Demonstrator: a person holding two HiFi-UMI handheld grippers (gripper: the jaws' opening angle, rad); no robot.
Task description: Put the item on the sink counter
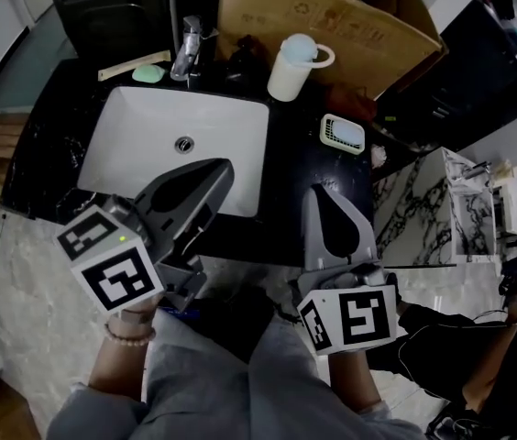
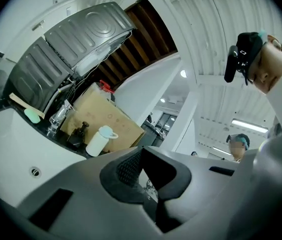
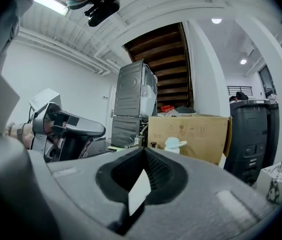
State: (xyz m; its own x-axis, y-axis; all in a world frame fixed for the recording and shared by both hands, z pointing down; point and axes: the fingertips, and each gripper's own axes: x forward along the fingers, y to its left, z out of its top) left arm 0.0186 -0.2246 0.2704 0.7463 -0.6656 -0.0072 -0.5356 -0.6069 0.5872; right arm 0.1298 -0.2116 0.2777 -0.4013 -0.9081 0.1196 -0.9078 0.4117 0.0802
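A white cup [image 1: 288, 70] with a pale blue top stands on the black table [image 1: 300, 168]. It is at the back right corner of the white sink [image 1: 148, 145], right in front of a big cardboard box [image 1: 332, 16]. The cup stands straight up, so its long side goes up and down. In the head view its round handle sticks out to the right. To the right of the sink, near the table's edge, lies a little soap tray [image 1: 342, 133]. It is pale green around the rim and white inside, with round corners. It lies flat, and in the head view its long side runs mostly left to right, dipping a bit at the right end. A shiny tap [image 1: 188, 49] and a dark bottle [image 1: 240, 58] stand behind the sink. The left hand-held gripper [image 1: 225, 168] is over the front of the sink, and its jaws are pressed together with nothing in them. The right hand-held gripper [image 1: 318, 191] is over the front of the table, below the soap tray in the head view, with its jaws pressed together and empty too. Neither one touches the cup or the tray.
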